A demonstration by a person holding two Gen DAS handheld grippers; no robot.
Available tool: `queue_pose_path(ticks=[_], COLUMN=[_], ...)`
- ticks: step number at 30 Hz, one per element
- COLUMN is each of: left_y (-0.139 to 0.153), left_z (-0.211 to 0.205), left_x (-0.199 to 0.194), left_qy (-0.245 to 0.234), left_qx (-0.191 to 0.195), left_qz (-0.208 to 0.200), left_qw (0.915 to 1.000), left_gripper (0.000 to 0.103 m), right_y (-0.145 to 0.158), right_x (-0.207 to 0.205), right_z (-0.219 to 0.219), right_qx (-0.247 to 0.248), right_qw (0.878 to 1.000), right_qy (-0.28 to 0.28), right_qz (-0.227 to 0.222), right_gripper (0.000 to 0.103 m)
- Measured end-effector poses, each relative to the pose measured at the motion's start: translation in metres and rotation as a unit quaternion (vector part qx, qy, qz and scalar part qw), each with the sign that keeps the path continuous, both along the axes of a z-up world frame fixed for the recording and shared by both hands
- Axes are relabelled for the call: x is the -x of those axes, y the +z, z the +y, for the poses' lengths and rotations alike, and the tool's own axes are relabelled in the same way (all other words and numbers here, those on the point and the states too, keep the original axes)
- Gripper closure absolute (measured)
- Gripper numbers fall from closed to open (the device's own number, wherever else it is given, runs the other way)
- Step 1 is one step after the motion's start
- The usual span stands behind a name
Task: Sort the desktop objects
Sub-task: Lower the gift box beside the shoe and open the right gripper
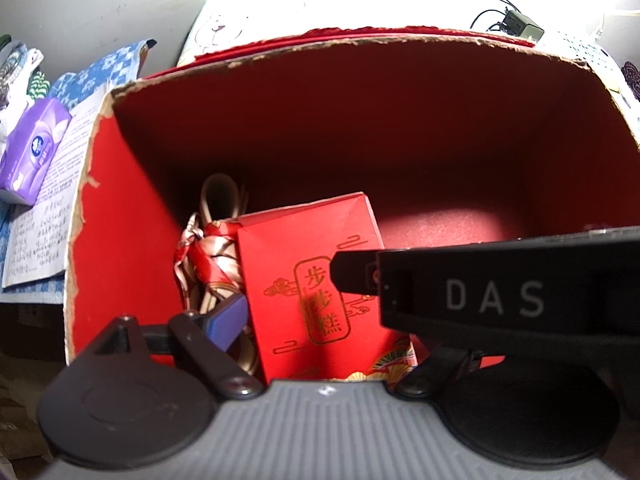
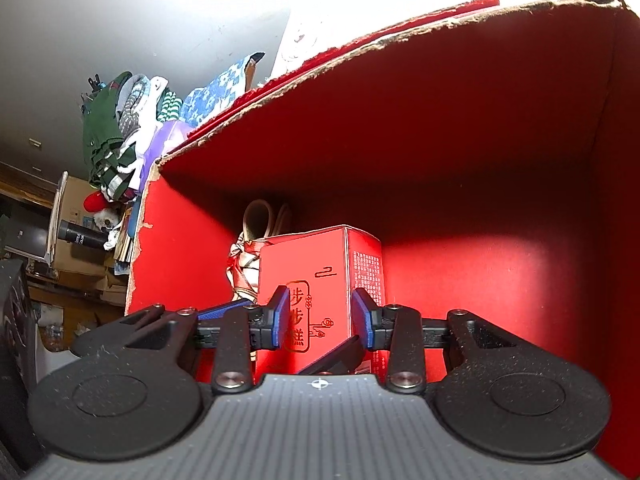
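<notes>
Your right gripper (image 2: 320, 318): fingers narrow, empty, near small red box (image 2: 320, 280) inside big red carton (image 2: 480, 140). Left gripper (image 1: 288, 296): fingers wide, empty.

At the left edge of my left wrist view I saw the surface covered by a blue-and-white patterned cloth (image 1: 86, 80). A big red cardboard box (image 1: 116, 200) with torn rims stood on it, filling the centre of both frames. Left of the box lay sheets of printed and handwritten paper (image 1: 44, 216), with a purple tissue pack (image 1: 34, 152) resting on their upper left part.
</notes>
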State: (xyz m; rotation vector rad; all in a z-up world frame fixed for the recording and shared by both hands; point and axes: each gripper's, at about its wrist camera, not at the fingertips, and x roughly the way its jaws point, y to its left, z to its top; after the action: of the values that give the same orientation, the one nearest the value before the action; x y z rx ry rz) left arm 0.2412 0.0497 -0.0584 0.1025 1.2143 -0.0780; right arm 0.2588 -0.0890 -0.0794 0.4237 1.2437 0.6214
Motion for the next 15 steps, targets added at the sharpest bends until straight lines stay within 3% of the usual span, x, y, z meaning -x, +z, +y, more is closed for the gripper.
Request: queue_pose_path(ticks=[15], left_y=[0.0025], left_z=[-0.0005], left_x=[0.0059], left_qy=[-0.007], left_qx=[-0.008], left_qz=[-0.010], left_qw=[0.9999], left_gripper=[0.014], right_y=[0.0008], right_x=[0.0011], right_z=[-0.0003], right_qx=[-0.001], right_qw=[1.000], right_qy=[-0.005], right_qz=[-0.002], right_gripper=[0.064])
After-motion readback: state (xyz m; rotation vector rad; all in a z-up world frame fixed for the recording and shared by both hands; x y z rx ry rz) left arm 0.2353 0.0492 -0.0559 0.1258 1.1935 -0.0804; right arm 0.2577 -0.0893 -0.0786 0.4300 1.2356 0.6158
